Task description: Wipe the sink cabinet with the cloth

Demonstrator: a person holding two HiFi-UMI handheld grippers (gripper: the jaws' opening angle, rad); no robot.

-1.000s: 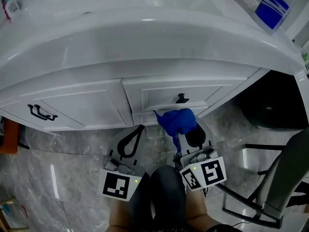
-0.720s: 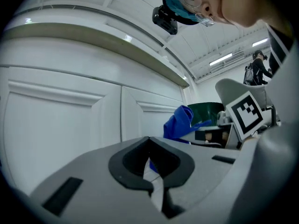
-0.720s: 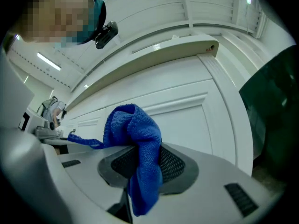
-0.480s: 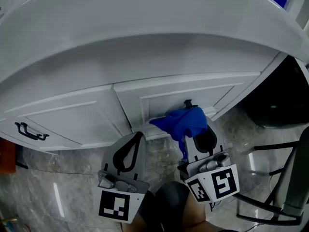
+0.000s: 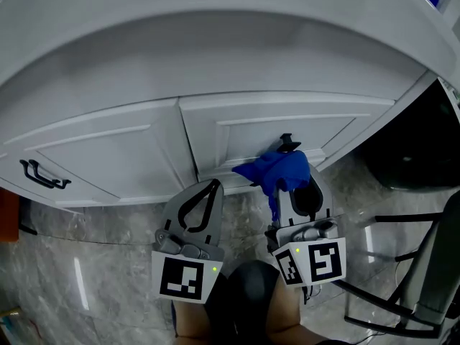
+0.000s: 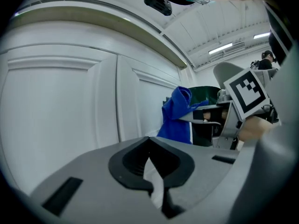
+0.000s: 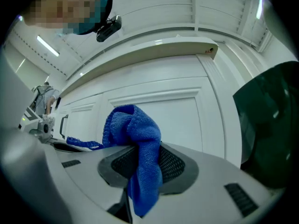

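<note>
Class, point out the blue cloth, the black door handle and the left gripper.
blue cloth point(image 5: 282, 169), head view, bunched middle
black door handle point(image 5: 42, 176), head view, its bar
left gripper point(image 5: 211, 187), head view, at its fingertips

cloth point(image 5: 282, 171) before cabinet door point(image 5: 241, 139), below knob point(image 5: 287, 144); left gripper point(image 5: 213, 185) left of it

The floor point(image 5: 100, 264) is glossy grey marbled tile. A white cabinet point(image 5: 122, 157) stands on it, under an overhanging white counter point(image 5: 215, 49). Just right of the cabinet, a dark rounded container point(image 5: 406, 157) sits on the tile. Nearer the person on that side, a black metal frame point(image 5: 392, 220) stands on the floor. At the left edge is an orange thing point(image 5: 6, 218), cut off by the picture.
</note>
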